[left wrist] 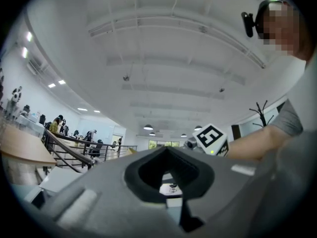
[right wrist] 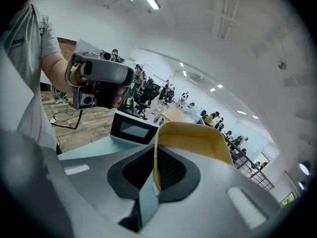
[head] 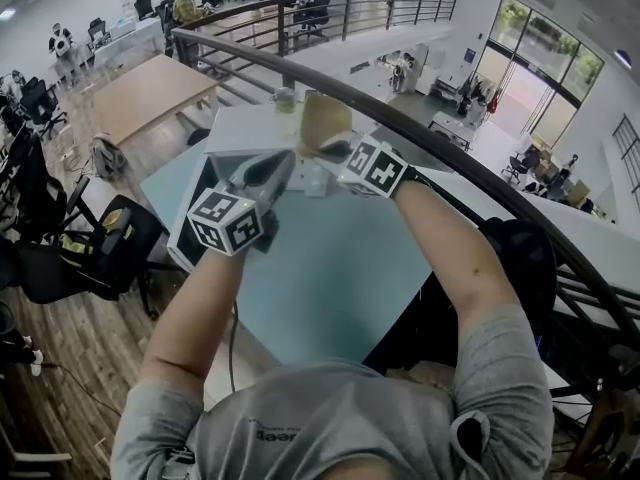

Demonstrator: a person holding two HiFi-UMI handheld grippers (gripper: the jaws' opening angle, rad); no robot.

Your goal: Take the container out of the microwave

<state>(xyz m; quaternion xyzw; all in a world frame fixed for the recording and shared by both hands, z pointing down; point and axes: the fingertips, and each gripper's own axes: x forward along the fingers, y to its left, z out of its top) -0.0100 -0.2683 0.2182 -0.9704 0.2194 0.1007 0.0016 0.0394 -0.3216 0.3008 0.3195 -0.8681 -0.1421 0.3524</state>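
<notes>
The pale yellow, thin-walled plastic container (right wrist: 198, 138) is already out of the oven, in the air above the table. The right gripper (right wrist: 156, 175) is clenched edge-on over one side wall, so the tub's body projects beyond the jaws and to their right, mouth uppermost. The left gripper (head: 285, 163) hovers just beside it, jaws closed on nothing. The white microwave (right wrist: 131, 128) stands below on the light blue table (head: 340, 268), beside a curved dark railing (head: 400, 118) overlooking an open office.
</notes>
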